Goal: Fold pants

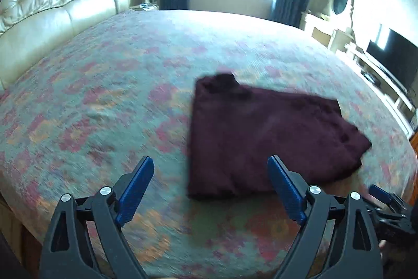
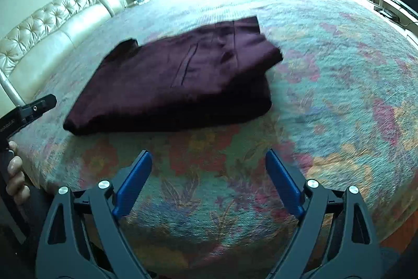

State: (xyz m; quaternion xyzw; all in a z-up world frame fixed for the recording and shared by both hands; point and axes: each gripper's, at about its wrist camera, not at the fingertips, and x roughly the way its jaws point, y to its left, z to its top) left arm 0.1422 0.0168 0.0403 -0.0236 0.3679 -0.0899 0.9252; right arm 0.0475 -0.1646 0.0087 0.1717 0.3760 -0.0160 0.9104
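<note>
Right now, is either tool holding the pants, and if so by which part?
Nothing is held. The left tool and right tool are both open with only bedspread between their fingers; the folded pants lie free.

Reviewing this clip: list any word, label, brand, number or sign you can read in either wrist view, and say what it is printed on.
Left claw, right wrist view: small pale lettering along its black body at the picture's left edge; too small and cut off to read.
Maroon pants: no label or tag visible.
Floral bedspread: pattern only, no text.
Television: dark screen, no logo legible.
Nothing else carries readable text.
</note>
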